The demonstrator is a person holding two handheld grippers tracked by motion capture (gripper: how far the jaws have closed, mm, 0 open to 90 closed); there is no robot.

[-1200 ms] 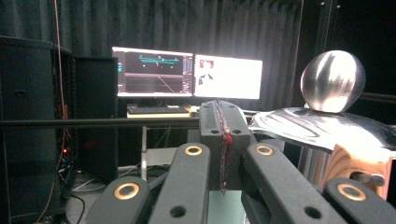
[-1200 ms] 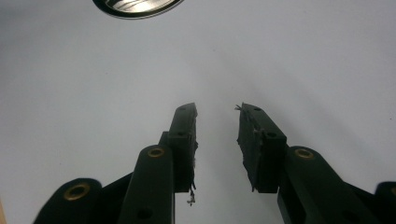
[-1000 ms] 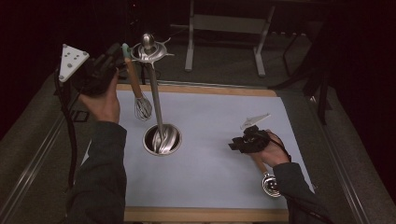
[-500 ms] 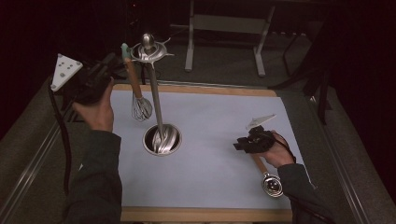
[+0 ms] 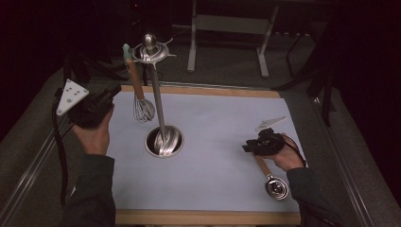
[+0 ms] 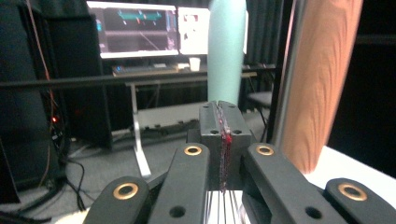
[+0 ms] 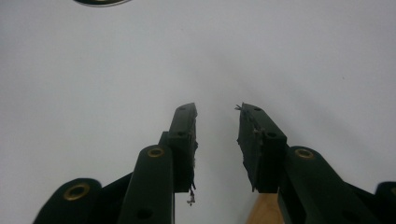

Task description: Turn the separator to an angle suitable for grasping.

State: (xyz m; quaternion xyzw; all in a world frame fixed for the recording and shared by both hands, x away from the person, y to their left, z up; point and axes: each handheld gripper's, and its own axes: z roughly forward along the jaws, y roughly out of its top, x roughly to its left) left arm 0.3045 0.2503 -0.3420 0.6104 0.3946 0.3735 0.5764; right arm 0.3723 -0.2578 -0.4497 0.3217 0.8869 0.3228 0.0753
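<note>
High view first: at the left we see the left gripper (image 5: 106,97), jaws pressed together on nothing, just left of the whisk (image 5: 140,92) that hangs from the stand (image 5: 156,94). Its own view shows the whisk's wooden handle (image 6: 322,79) close by at its right. Farther right, the right gripper (image 5: 250,145) rests with jaws parted over the white mat (image 5: 213,123), the strainer (image 5: 274,182) beneath that hand.
</note>
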